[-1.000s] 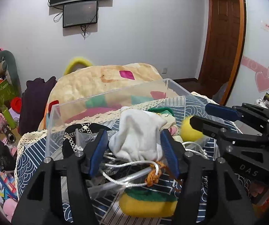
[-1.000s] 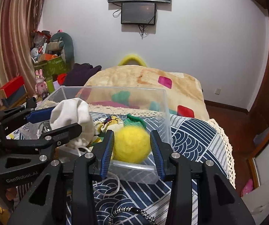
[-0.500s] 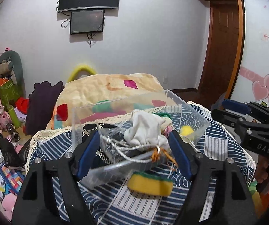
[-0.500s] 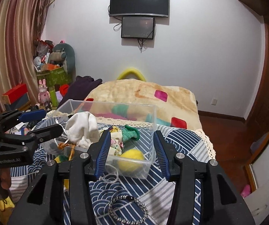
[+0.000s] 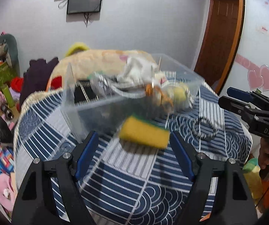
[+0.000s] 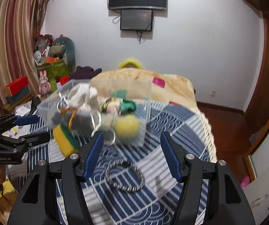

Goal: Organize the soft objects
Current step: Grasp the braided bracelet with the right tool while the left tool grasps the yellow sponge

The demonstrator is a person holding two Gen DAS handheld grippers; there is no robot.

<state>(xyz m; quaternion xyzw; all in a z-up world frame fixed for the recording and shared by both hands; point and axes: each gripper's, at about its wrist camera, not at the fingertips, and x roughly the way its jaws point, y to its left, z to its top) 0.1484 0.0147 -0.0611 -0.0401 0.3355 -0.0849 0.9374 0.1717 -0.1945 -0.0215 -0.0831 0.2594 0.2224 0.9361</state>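
Left tongs (image 5: 134, 150) spread, nothing between the pads; jaws have just been opening. Right tongs (image 6: 132, 155) likewise spread and empty, jaws just opening. Nearest item, right view: black-and-white braided ring (image 6: 125, 175) flat on the blue patterned tabletop (image 6: 172, 123), between the tong tips. Left view: yellow sponge (image 5: 144, 134) with green top, blurred, just in front of the clear plastic bin (image 5: 96, 106). Bin holds white cloth (image 5: 136, 71), cord, yellow ball (image 6: 127, 128). Right view alone shows green fabric (image 6: 127, 105) in the bin and the striped curtain (image 6: 12, 37); left view alone shows the pink hearts (image 5: 262, 78) beside the door.
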